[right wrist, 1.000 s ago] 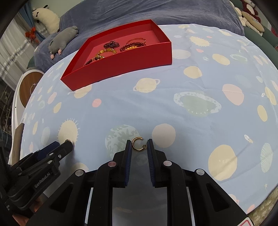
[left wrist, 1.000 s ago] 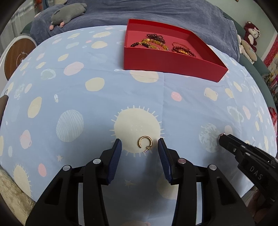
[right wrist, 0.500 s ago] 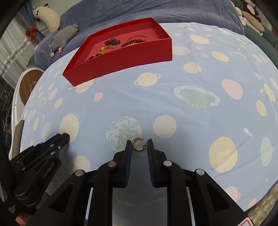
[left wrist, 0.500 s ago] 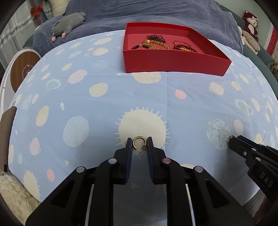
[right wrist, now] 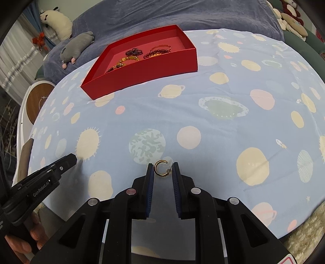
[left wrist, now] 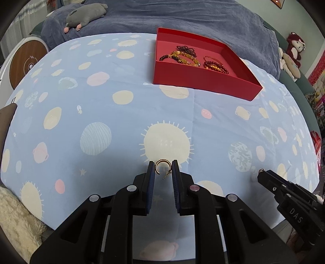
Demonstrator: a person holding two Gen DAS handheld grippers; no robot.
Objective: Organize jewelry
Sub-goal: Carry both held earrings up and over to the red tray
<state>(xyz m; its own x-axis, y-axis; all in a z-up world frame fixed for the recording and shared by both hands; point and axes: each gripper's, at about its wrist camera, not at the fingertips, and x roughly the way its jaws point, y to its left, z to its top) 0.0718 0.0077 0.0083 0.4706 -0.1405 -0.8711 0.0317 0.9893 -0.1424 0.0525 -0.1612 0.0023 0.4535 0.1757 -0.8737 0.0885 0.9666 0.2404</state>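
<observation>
My left gripper (left wrist: 163,169) is shut on a small gold hoop earring (left wrist: 162,164), held at its fingertips just above the blue planet-print cloth (left wrist: 101,113). My right gripper (right wrist: 163,170) is shut on a second gold hoop earring (right wrist: 159,168) in the same way. A red open box (left wrist: 205,83) stands at the far side, also seen in the right wrist view (right wrist: 142,69). It holds several beaded bracelets (left wrist: 182,56). Each gripper shows at the edge of the other's view: the right one (left wrist: 262,174) and the left one (right wrist: 71,160).
A grey plush toy (left wrist: 85,16) lies on the dark blue blanket (left wrist: 182,18) behind the cloth. A round wood-topped device (left wrist: 26,63) stands at the far left. Stuffed toys (left wrist: 292,52) sit at the far right. A cream fluffy rug (left wrist: 16,223) lies below the near edge.
My left gripper closed on its earring and has lifted it slightly off the cloth. My right gripper stayed shut on its earring and rose a little too.
</observation>
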